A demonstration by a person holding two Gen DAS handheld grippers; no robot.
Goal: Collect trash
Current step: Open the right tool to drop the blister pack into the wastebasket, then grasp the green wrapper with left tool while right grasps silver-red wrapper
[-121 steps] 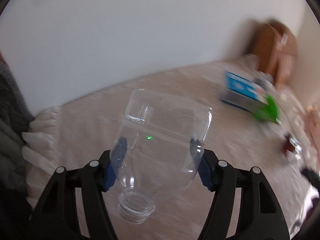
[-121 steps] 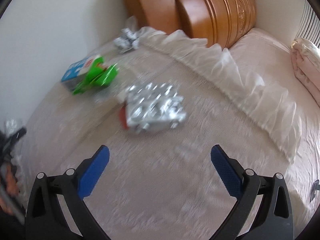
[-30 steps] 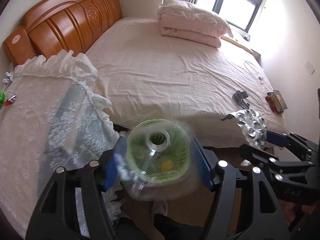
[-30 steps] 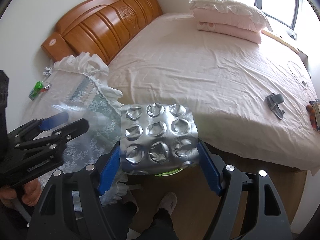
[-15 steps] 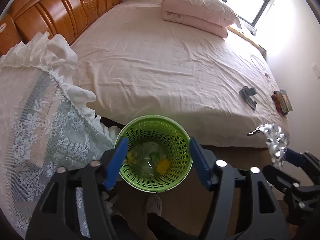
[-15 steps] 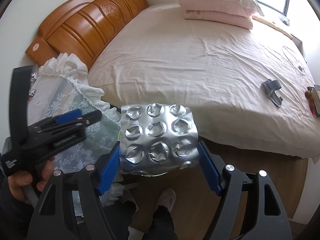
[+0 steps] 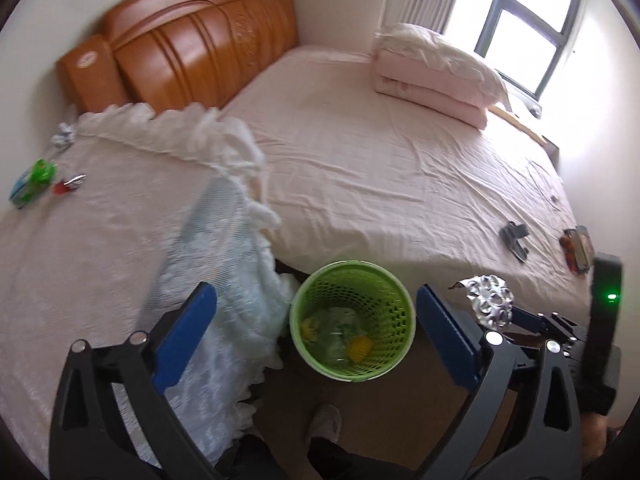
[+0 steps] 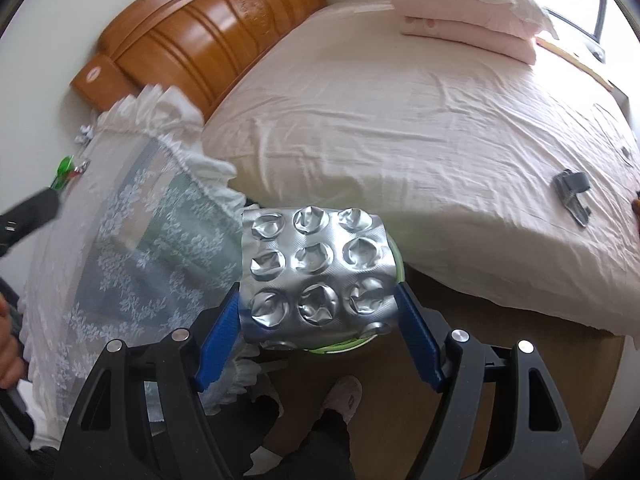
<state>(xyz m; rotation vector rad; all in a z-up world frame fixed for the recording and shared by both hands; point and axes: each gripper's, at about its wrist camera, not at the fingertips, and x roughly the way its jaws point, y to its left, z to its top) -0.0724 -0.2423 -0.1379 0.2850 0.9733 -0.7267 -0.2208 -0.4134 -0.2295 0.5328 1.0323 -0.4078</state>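
Bed with pink sheet (image 7: 380,168) fills background. Green perforated plastic bin (image 7: 352,326) stands on floor below left gripper (image 7: 316,328), jaws spread wide, nothing between. Crumpled silver foil blister sheet (image 8: 316,276) clamped at its side edges between right gripper (image 8: 318,320) jaws, dimpled face toward camera, roughly square, long axis unclear; hides most of bin.

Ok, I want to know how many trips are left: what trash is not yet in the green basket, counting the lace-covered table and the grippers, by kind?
Silver blister pack, in the right gripper: 1
Crumpled foil wad: 1
Green and blue carton: 1
Red wrapper: 1
Total: 4
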